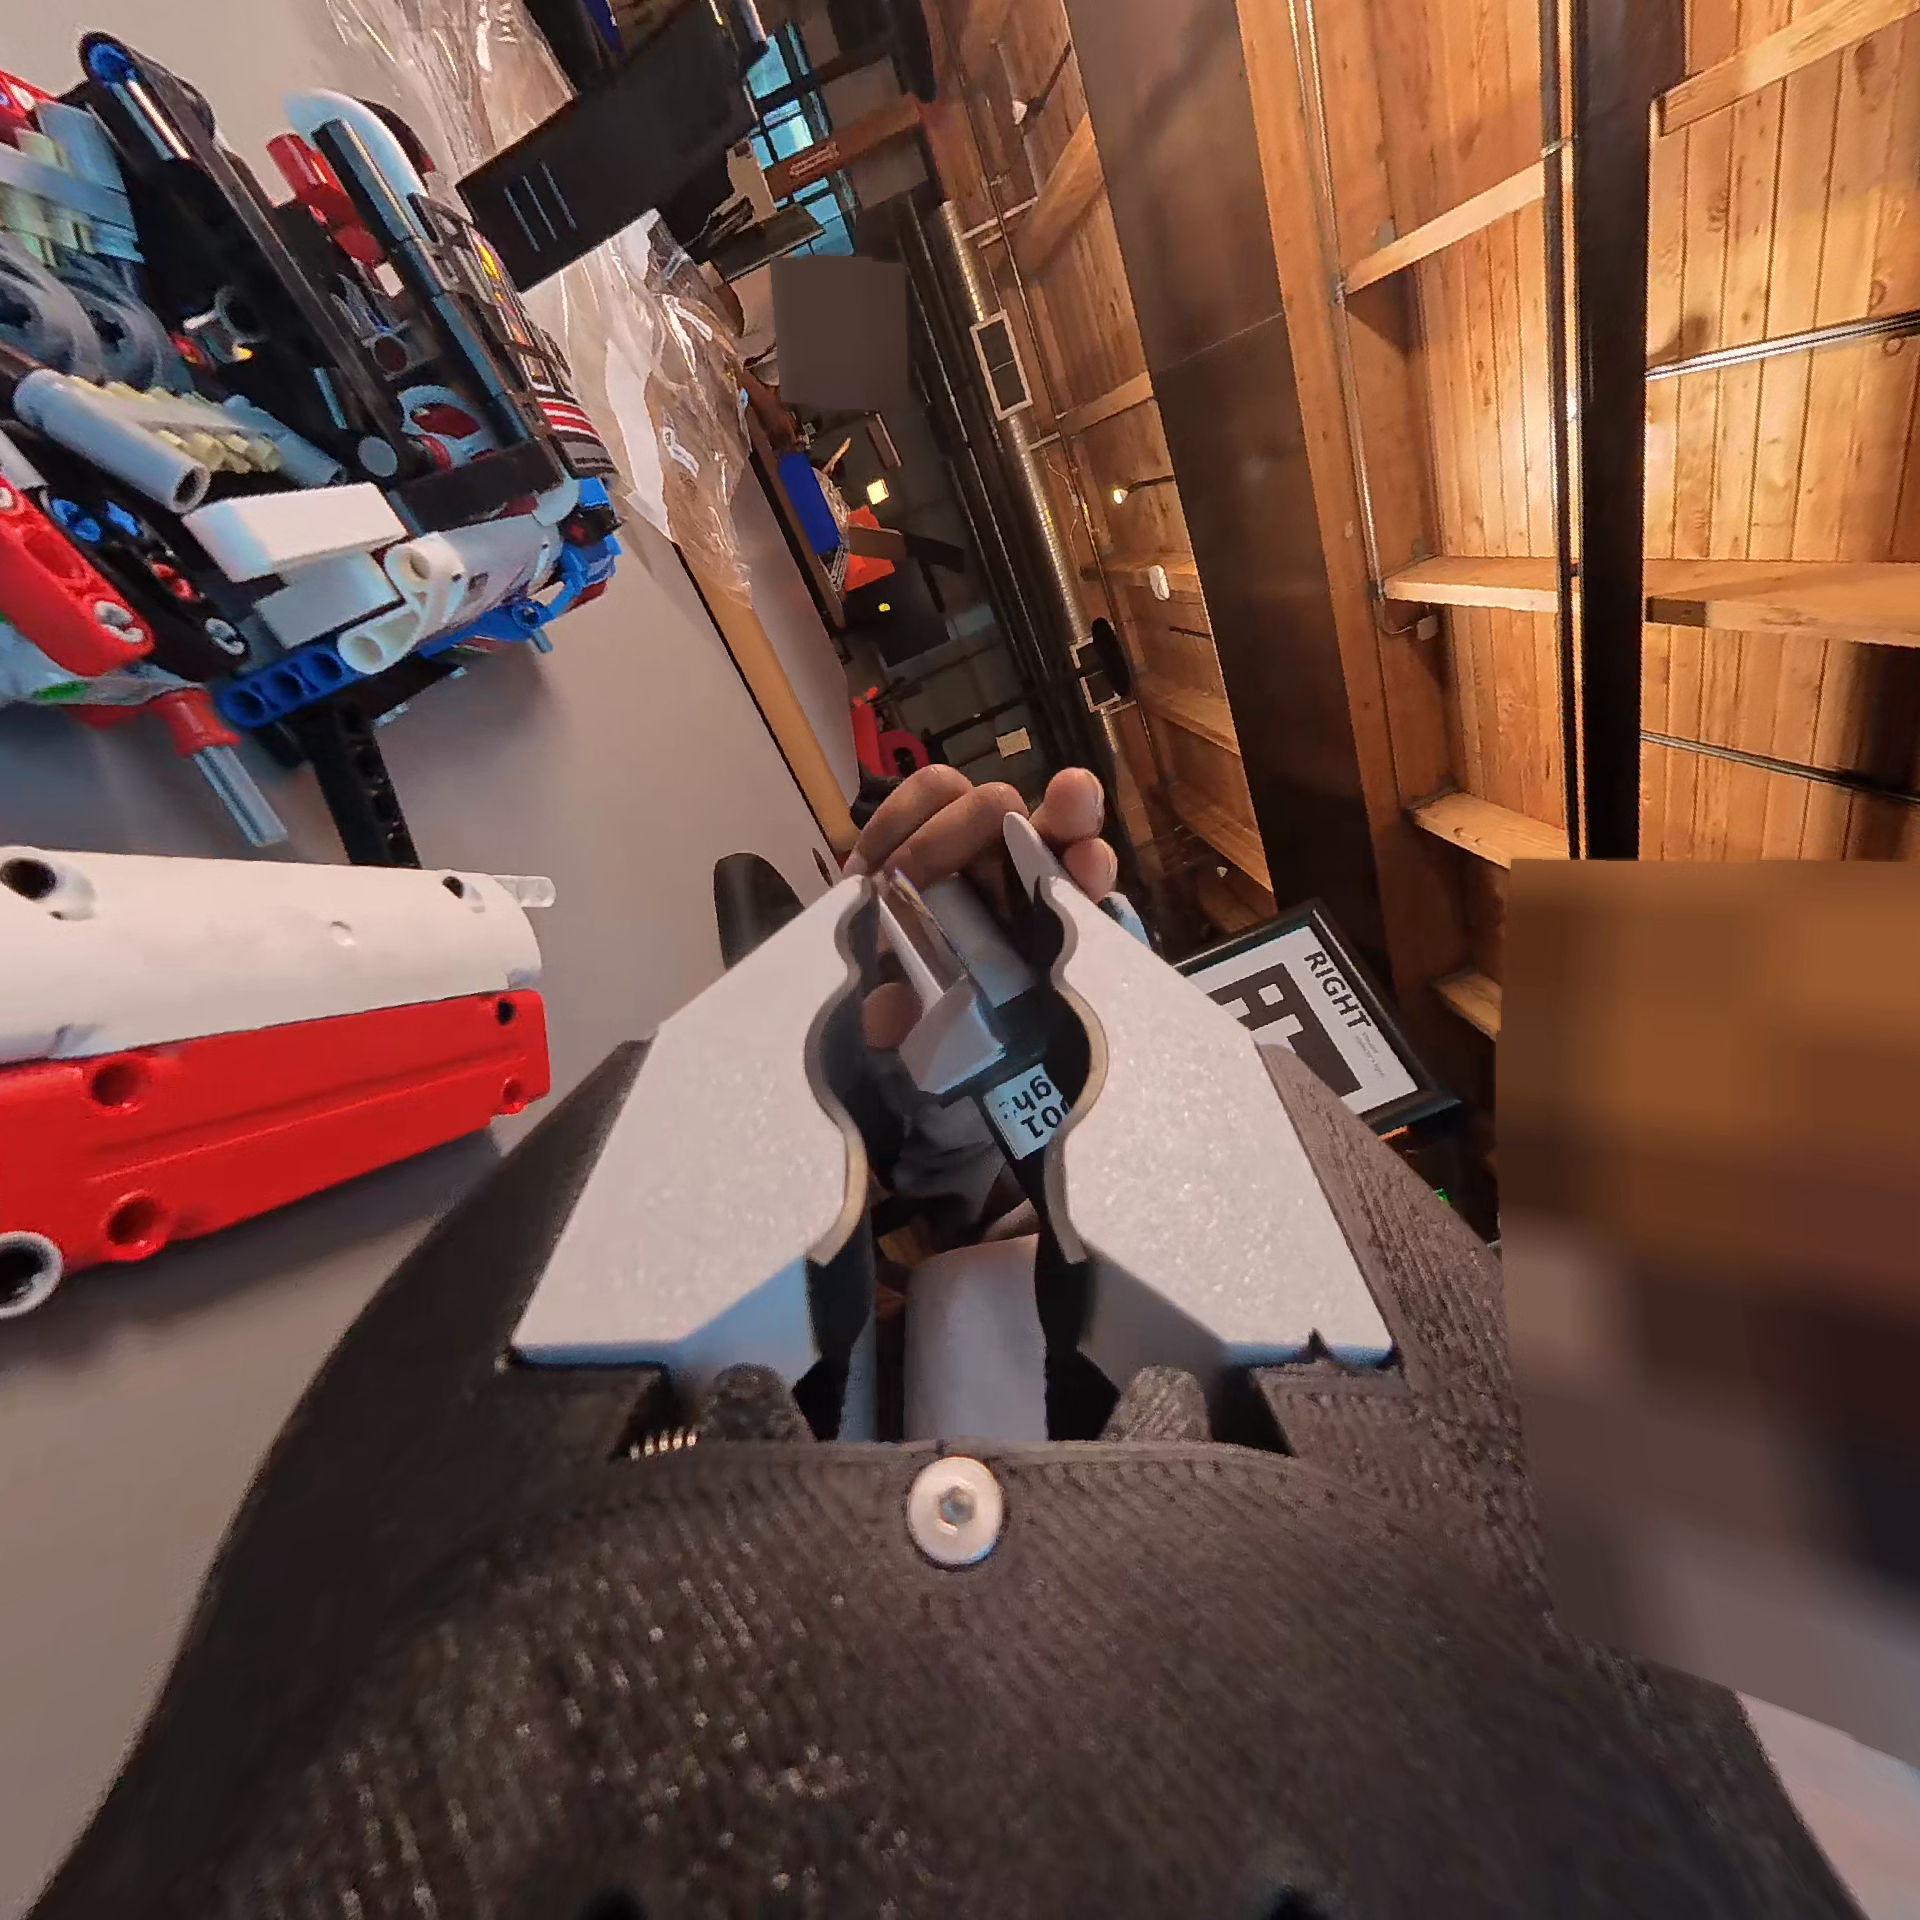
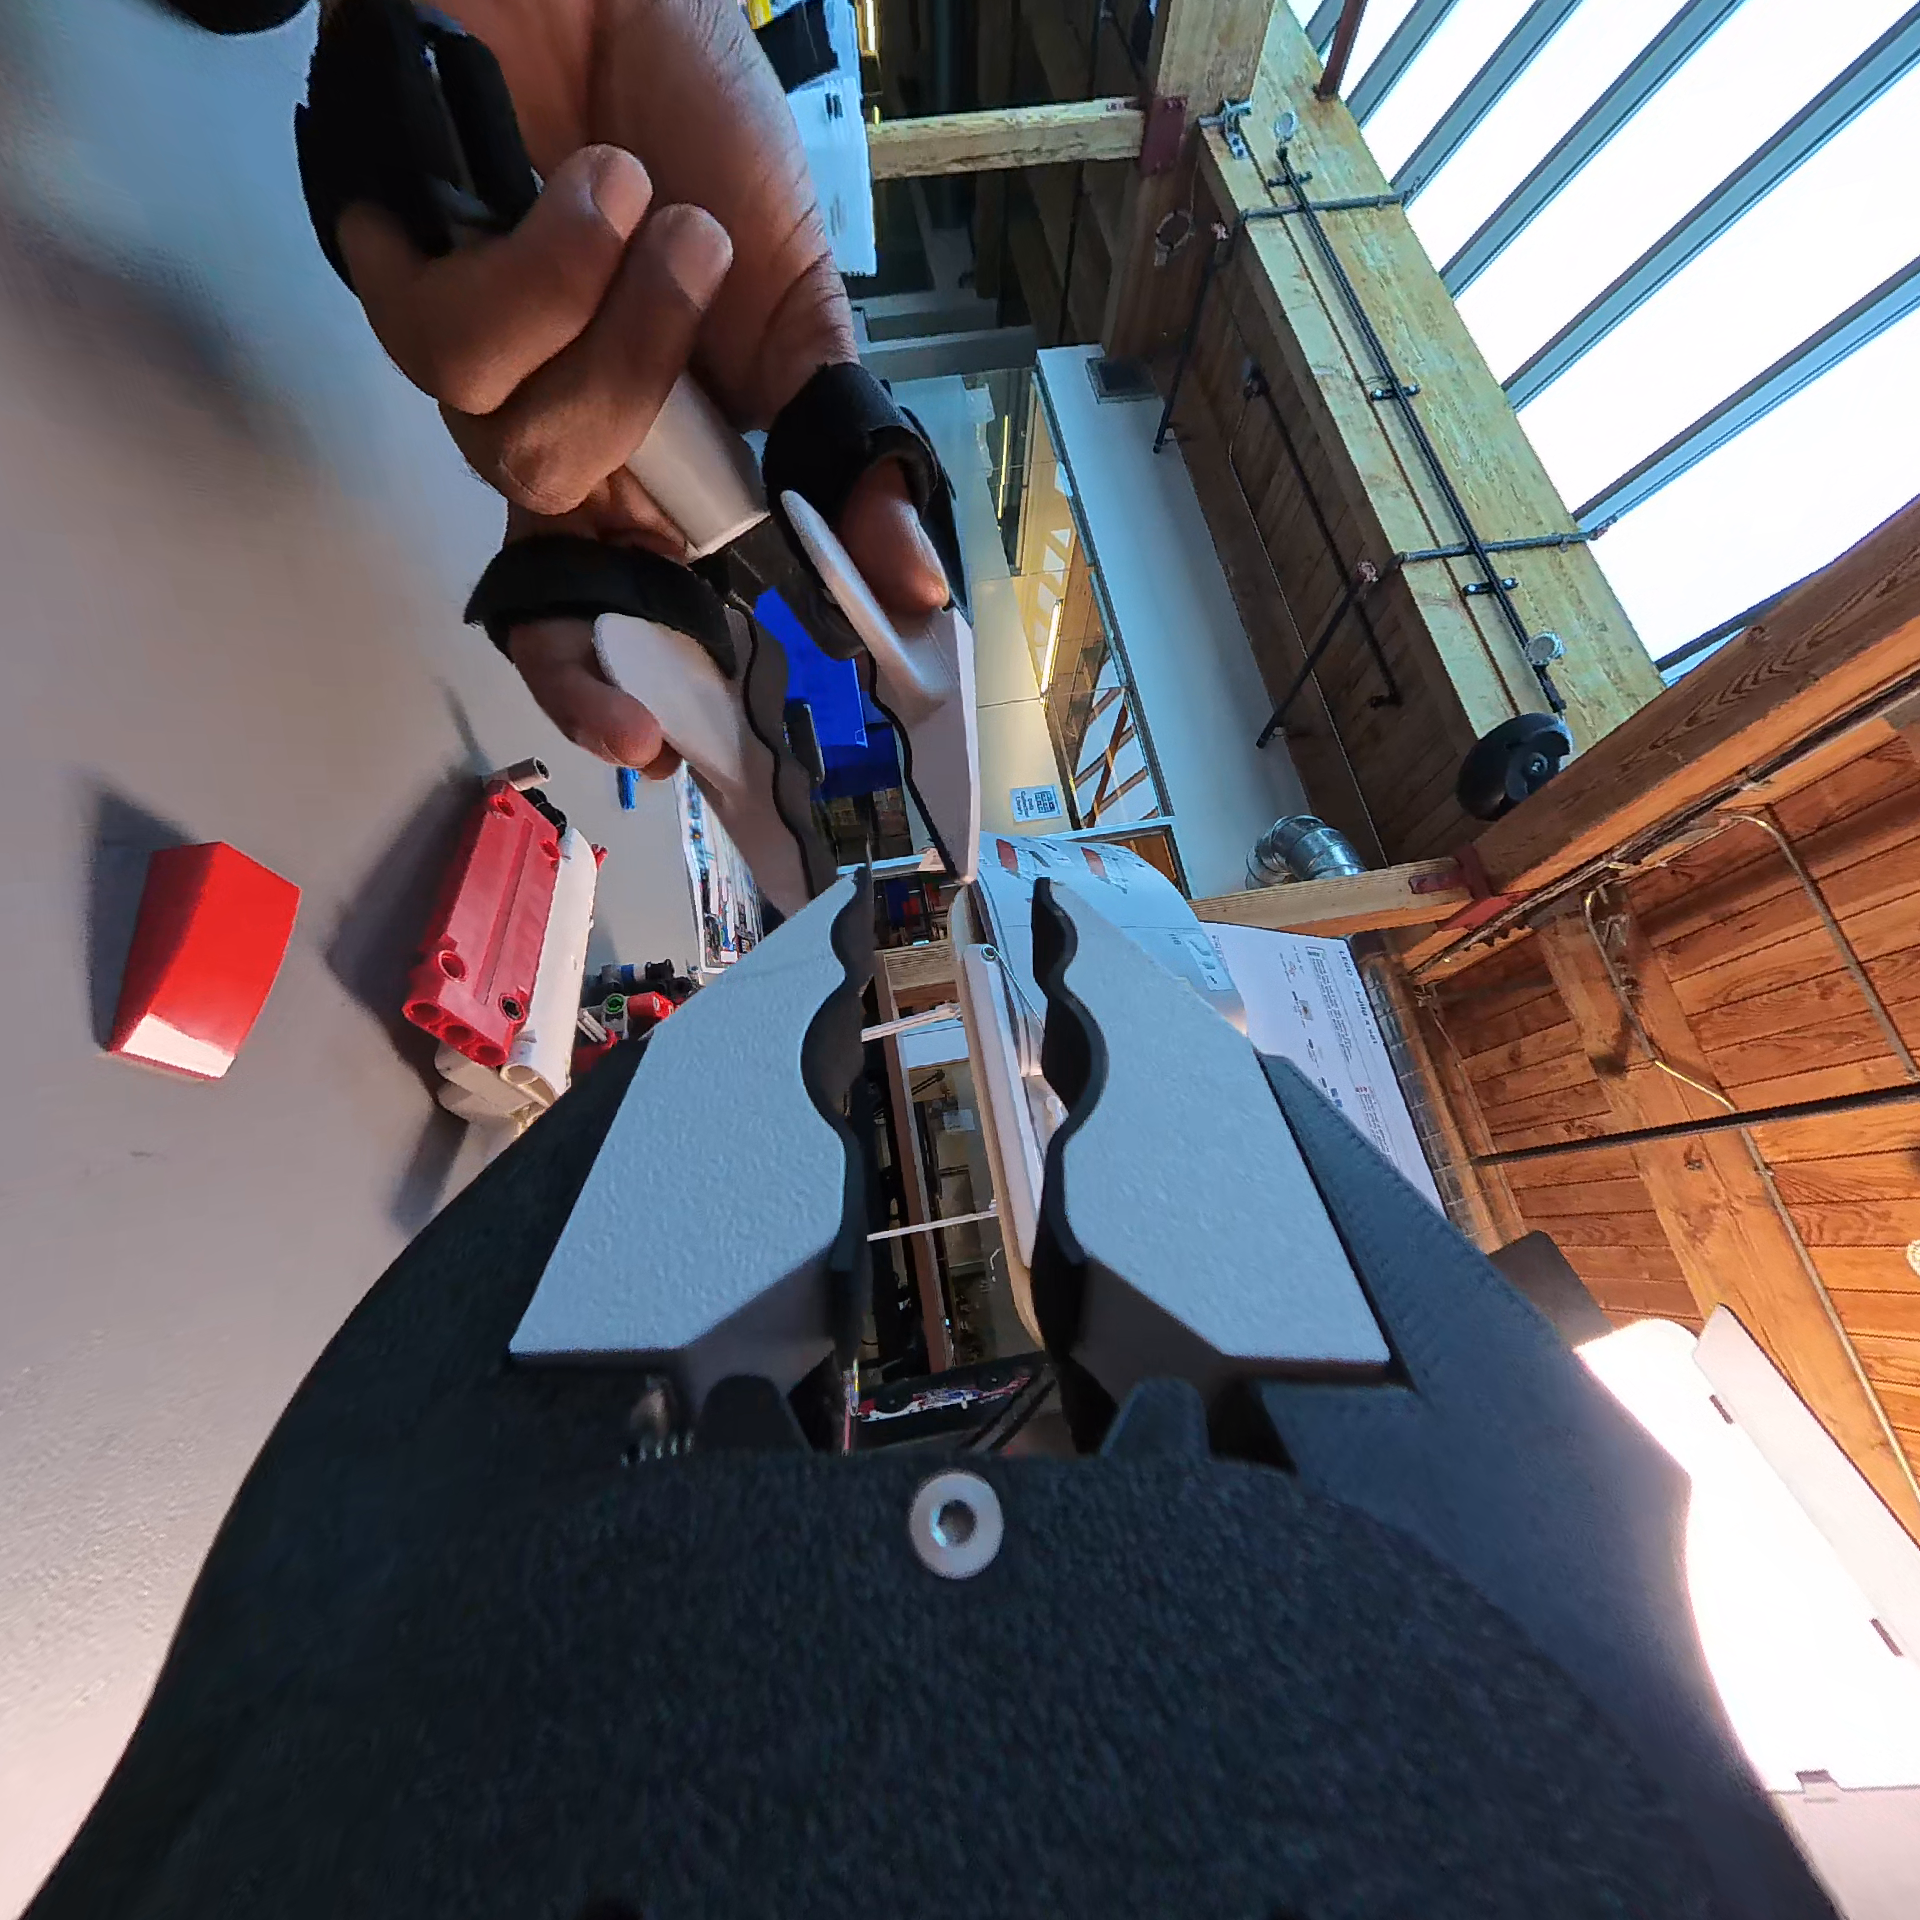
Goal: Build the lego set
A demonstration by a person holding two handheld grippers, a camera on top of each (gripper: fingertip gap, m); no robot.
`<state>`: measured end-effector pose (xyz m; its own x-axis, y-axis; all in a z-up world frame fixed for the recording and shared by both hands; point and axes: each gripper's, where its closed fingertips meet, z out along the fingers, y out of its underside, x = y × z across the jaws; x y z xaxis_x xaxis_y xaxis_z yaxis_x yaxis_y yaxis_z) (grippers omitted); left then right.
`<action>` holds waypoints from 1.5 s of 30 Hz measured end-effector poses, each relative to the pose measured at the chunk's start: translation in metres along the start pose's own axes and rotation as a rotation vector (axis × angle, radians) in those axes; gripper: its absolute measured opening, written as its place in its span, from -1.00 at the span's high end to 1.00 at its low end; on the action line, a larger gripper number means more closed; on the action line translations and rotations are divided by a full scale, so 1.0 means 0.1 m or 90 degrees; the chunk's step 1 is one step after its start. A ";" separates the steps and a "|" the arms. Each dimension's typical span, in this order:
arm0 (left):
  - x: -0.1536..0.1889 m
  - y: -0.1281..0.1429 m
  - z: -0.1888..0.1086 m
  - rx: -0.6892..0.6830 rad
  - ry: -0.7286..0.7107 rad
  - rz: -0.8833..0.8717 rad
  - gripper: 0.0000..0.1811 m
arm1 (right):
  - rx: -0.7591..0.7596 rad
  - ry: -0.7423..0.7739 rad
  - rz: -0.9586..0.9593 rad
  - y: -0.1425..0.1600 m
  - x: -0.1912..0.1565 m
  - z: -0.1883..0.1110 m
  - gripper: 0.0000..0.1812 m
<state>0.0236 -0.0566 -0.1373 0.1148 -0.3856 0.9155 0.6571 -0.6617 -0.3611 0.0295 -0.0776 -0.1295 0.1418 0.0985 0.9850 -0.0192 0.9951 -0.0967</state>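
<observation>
L wrist: left gripper [image 1: 951, 894] fingers apart, nothing between, tips facing other gripper | lego model [image 1: 281, 416] far left on table [image 1: 582, 769], red/white panel [image 1: 260, 1060] near left | R wrist: right gripper [image 2: 951, 899] fingers apart, holding nothing | red/white panel left, loose red piece [image 2: 203, 956] further left.

A half-built lego vehicle [image 1: 260, 395] sits on the grey desk [image 1: 582, 748], a dense tangle of black frames, grey gears, white tubes, red beams and blue pins, with a black beam and a grey axle jutting from its near edge. Just beside it, apart, lies a loose sub-assembly [image 1: 260, 1049]: a long white panel joined flat against a long red panel, both dotted with pin holes. From the other side the same piece [image 2: 499, 956] lies near a separate red curved wedge [image 2: 203, 961], resting alone on the desk.
</observation>
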 end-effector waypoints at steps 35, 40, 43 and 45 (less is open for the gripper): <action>0.70 -0.22 -0.08 0.153 0.079 0.356 1.00 | 0.179 -0.254 1.122 -0.03 0.35 0.00 0.82; 0.71 -0.15 -0.02 0.155 0.087 0.360 1.00 | 0.192 -0.260 1.184 -0.08 0.33 0.02 0.94; 0.70 -0.12 0.00 0.150 0.086 0.361 1.00 | 0.193 -0.250 1.201 -0.04 0.33 0.02 0.99; 0.70 -0.11 0.00 0.149 0.087 0.356 1.00 | 0.194 -0.249 1.202 -0.04 0.33 0.02 1.00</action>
<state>0.0240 -0.0762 -0.0695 0.4025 -0.7218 0.5630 0.6733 -0.1833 -0.7163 0.0325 -0.0780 -0.0961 -0.4537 0.8154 -0.3596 -0.0078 -0.4072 -0.9133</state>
